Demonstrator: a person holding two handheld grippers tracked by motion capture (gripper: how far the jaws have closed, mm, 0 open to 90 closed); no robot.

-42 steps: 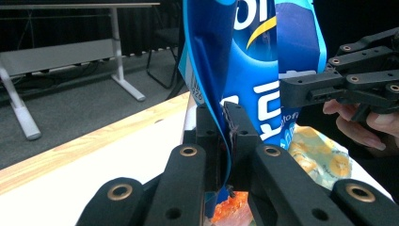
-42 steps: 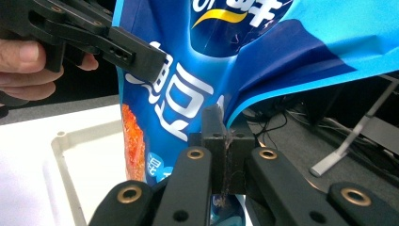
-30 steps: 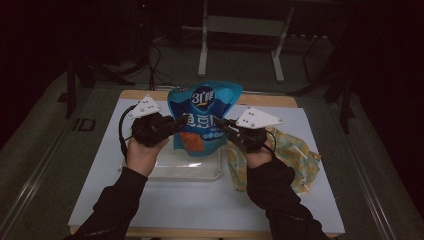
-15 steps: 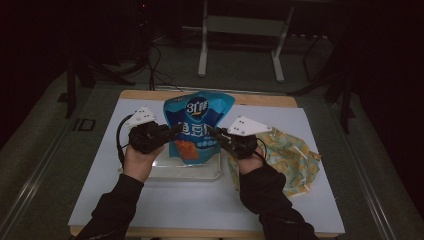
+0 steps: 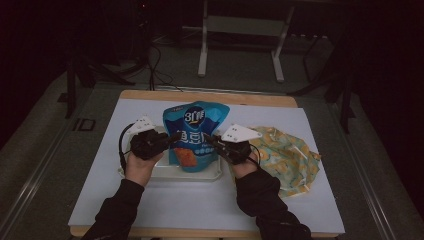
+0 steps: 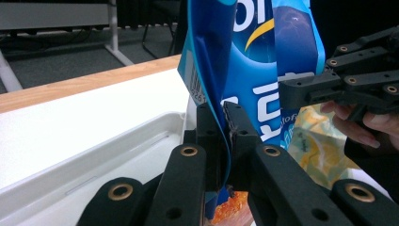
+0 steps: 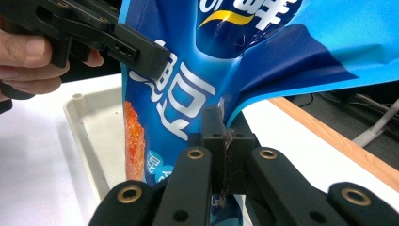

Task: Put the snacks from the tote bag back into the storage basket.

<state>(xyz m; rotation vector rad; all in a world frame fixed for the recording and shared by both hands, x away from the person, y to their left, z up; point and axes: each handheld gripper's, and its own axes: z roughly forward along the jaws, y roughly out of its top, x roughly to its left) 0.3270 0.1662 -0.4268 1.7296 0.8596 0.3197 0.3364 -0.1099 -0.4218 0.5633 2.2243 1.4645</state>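
Observation:
A blue snack bag with white lettering and an orange food picture hangs upright over a white tray. My left gripper is shut on the bag's left edge. In the left gripper view its jaws pinch the blue snack bag by the edge near the barcode. My right gripper is shut on the right edge; in the right gripper view the blue snack bag folds where the jaws clamp it. The bag's lower end sits inside the tray.
A crumpled patterned cloth bag lies right of the tray on the white mat. The wooden table edge runs along the back. A metal stand rises behind the table.
Both grippers have lowered the snack bag and brought it toward the near side, so its bottom now rests in the tray. Both hands sit lower than before.

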